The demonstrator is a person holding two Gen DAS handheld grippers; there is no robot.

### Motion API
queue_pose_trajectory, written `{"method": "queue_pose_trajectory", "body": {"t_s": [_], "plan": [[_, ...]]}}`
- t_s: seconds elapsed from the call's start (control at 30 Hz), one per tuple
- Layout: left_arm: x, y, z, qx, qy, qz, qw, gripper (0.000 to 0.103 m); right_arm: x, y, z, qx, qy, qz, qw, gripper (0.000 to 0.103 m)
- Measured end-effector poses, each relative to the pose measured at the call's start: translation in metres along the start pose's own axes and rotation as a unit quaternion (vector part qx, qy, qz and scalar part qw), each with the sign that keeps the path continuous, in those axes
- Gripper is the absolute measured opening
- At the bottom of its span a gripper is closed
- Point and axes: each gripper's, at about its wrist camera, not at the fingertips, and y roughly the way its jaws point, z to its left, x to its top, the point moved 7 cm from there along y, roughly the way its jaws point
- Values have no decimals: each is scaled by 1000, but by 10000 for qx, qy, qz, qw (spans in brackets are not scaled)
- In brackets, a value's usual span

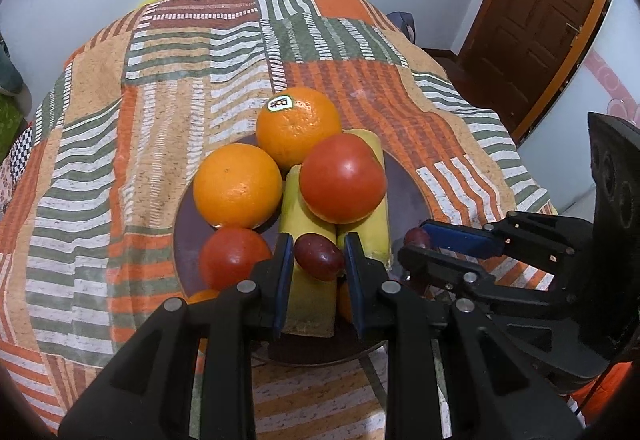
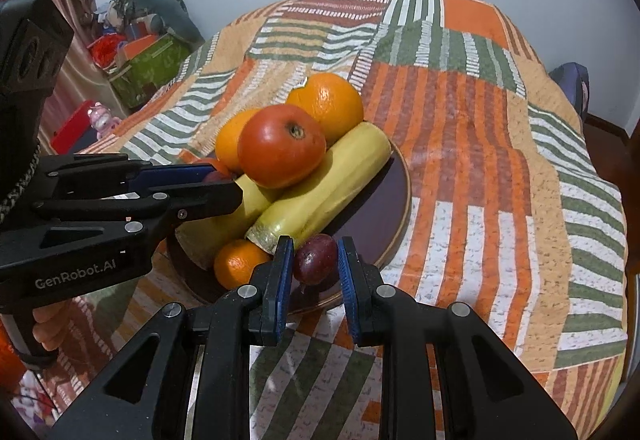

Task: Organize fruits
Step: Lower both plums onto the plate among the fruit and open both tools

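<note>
A dark round plate (image 1: 404, 179) (image 2: 384, 224) on the patterned tablecloth holds two oranges (image 1: 238, 185) (image 1: 298, 125), two red tomatoes (image 1: 342, 177) (image 1: 232, 258), two yellow banana pieces (image 1: 310, 280) (image 2: 320, 183) and a small orange (image 2: 236, 264). My left gripper (image 1: 318, 258) has a dark purple grape (image 1: 319, 257) between its blue pads, over the banana piece. My right gripper (image 2: 314, 260) has another purple grape (image 2: 315, 259) between its pads at the plate's near rim, and it shows in the left wrist view (image 1: 418, 240). The left gripper also shows in the right wrist view (image 2: 216, 177).
The tablecloth (image 1: 120, 179) covers a round table that drops off at all sides. A brown door (image 1: 552, 19) stands at the right. Boxes and clutter (image 2: 140, 51) lie on the floor at the left by the wall.
</note>
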Motion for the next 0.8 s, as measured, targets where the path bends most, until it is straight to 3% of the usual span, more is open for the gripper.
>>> {"method": "queue_pose_trajectory", "body": {"t_s": [0.2,0.27,0.33,0.57,0.8], "plan": [[-2,4,0,11,-17,41,10000,31,-3,3,0,25,30,79,10000,21],[-1,3,1,25,-59,19,10000,45,-4,3,0,42,44,88,9999,21],[-1,0,4,7,-144,-44,9999,51,-3,3,0,89,57,145,9998,21],[3,-26,12,36,-343,-299,9990,52,-1,-9,2,110,60,117,9999,25],[10,-92,14,127,-429,-957,9944,52,16,-58,6,50,123,-429,9990,26]]}}
